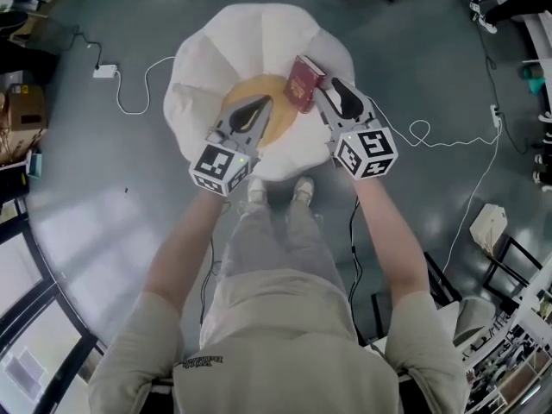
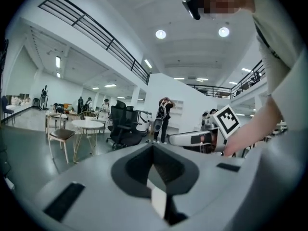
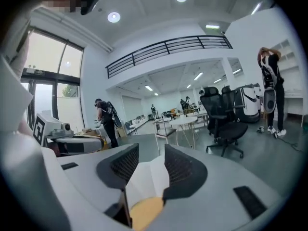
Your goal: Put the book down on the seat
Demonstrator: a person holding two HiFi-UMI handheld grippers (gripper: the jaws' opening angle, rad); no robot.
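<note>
1. Reaching forward side by side, both bare forearms hold the grippers above the seat [image 1: 259,33]. The left gripper [image 1: 266,102] has its jaws closed together, while the right gripper [image 1: 325,85] has its jaws apart and empty.
2. The right gripper's tip covers one edge of the red book [image 1: 302,83].
3. The book lies at the right rim of the seat's yellow centre, its long axis pointing away from the person and slightly tilted.

The seat [image 1: 259,34] is soft, matt white cloth, lightly creased. The book [image 1: 303,84] has a smooth, faintly glossy cover. The floor [image 1: 103,201] is smooth, with a sheen.
</note>
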